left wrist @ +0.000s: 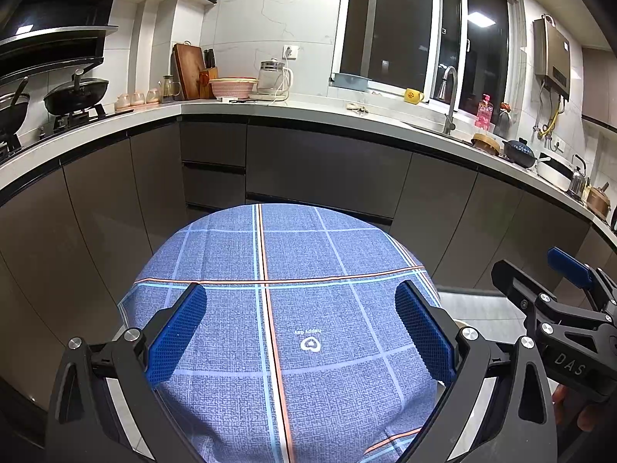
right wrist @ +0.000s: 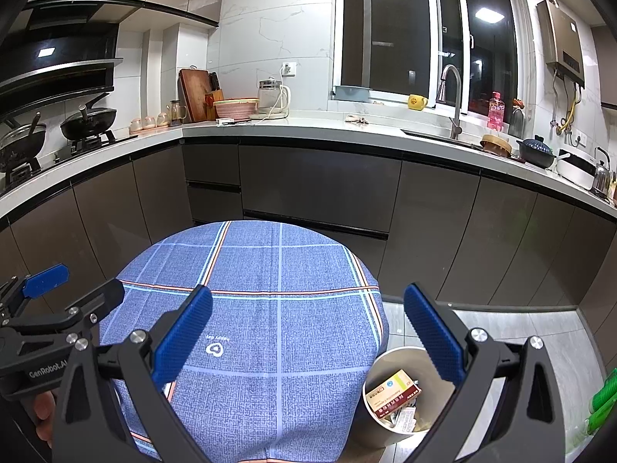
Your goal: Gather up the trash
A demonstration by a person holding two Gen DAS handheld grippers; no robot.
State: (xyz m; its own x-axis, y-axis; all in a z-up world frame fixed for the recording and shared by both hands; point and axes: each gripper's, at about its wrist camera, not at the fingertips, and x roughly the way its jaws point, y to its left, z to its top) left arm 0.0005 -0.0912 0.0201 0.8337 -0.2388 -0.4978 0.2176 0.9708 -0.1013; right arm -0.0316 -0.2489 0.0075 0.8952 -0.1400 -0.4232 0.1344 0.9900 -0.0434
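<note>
A round table under a blue checked cloth (left wrist: 308, 270) (right wrist: 270, 270) fills the lower middle of both views, and no trash shows on its top. My left gripper (left wrist: 300, 301) hovers open over the cloth with nothing between its blue pads. My right gripper (right wrist: 308, 305) is open too, at the table's right edge. Below it on the floor stands a round waste bin (right wrist: 385, 428) holding a cardboard box (right wrist: 391, 391) and some crumpled wrappers (right wrist: 403, 416). The right gripper (left wrist: 536, 270) shows at the right edge of the left wrist view, and the left gripper (right wrist: 81, 281) at the left edge of the right wrist view.
Dark kitchen cabinets (right wrist: 320, 185) curve behind the table under a white counter (right wrist: 316, 125). On it are pans (right wrist: 88, 123), a kettle (right wrist: 272, 96), a yellow mug (right wrist: 416, 102), a sink tap (right wrist: 453, 96) and pots (right wrist: 536, 152). Tiled floor (right wrist: 540, 332) lies right of the bin.
</note>
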